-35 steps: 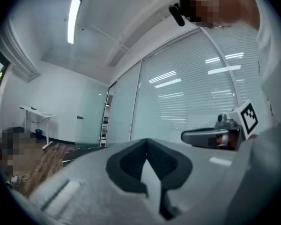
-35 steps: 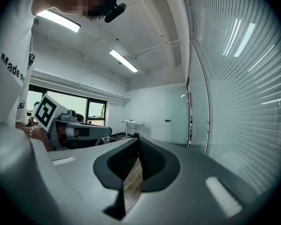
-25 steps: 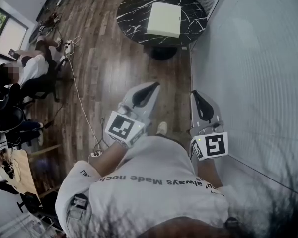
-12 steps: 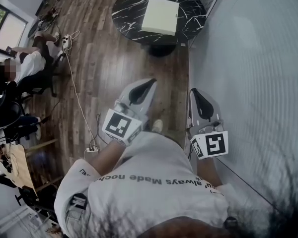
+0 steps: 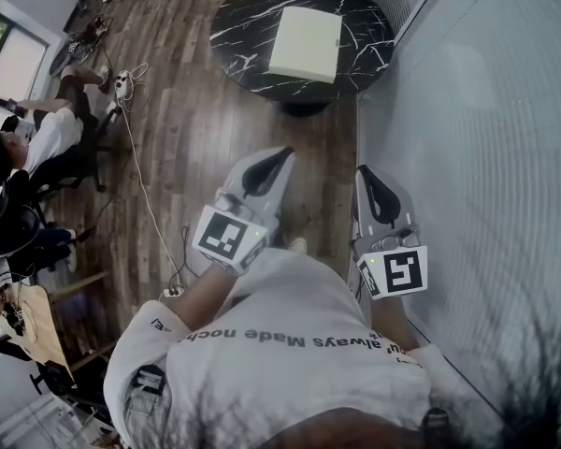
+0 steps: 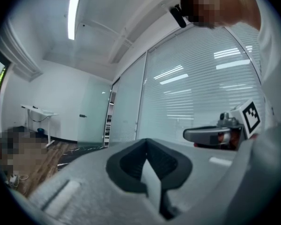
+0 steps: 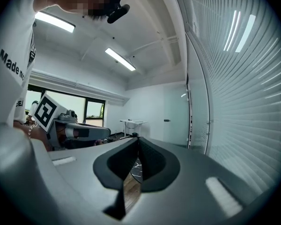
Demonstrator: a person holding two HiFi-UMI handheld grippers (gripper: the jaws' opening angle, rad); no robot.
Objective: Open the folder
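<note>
Head view shows the folder (image 5: 305, 43) lying on the round table (image 5: 243, 26), well apart from the left gripper (image 5: 286, 153) and right gripper (image 5: 364, 172), whose jaws are pressed together with nothing held. The approach is judged to be in hand, and the folder's edge must be reached next. A cable (image 5: 145, 185) on the floor and the glass wall (image 5: 486, 157) are beside the way, not across it.

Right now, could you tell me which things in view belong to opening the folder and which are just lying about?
For the job:
- folder, flat on the table
- left gripper and right gripper, fingers together, not yet at the table

Lying about:
- cable on the floor
- power strip
- seated person
- chair
</note>
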